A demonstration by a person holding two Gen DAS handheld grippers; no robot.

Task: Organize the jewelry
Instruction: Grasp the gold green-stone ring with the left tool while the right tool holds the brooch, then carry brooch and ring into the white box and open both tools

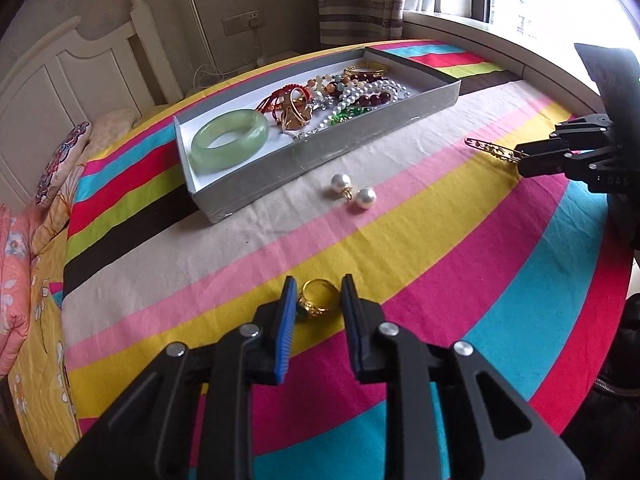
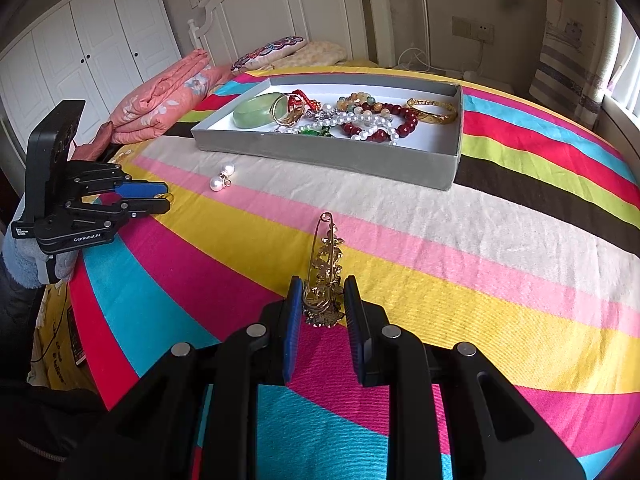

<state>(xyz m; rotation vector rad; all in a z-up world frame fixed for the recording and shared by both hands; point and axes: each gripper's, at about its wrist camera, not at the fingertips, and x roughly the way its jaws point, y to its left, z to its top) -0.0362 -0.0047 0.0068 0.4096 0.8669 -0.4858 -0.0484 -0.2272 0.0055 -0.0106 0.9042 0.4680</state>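
A gold ring (image 1: 316, 295) with a green stone lies on the yellow stripe of the striped bedspread (image 1: 460, 248), between the spread blue-padded fingers of the left gripper (image 1: 319, 304); its band stands tilted up, the ornate head toward the left finger, and I cannot tell whether either pad touches it. The left gripper reaches low and nearly level over the cloth.

A gold safety-pin brooch (image 2: 325, 268) lies on the pink and yellow stripes, its long axis running away from the right gripper (image 2: 323, 312), coiled loop end pointing toward the grey tray (image 2: 332, 156), ornamented end between the fingers. The right gripper's jaws stand apart around that end, low over the bed.

Two pearl earrings (image 1: 352, 192) rest touching each other on the cream stripe, just beside the tray's near wall. Inside the tray lie a jade bangle (image 1: 230, 140), bead bracelets (image 2: 376, 120), a pearl strand and a gold bangle (image 2: 434, 110).
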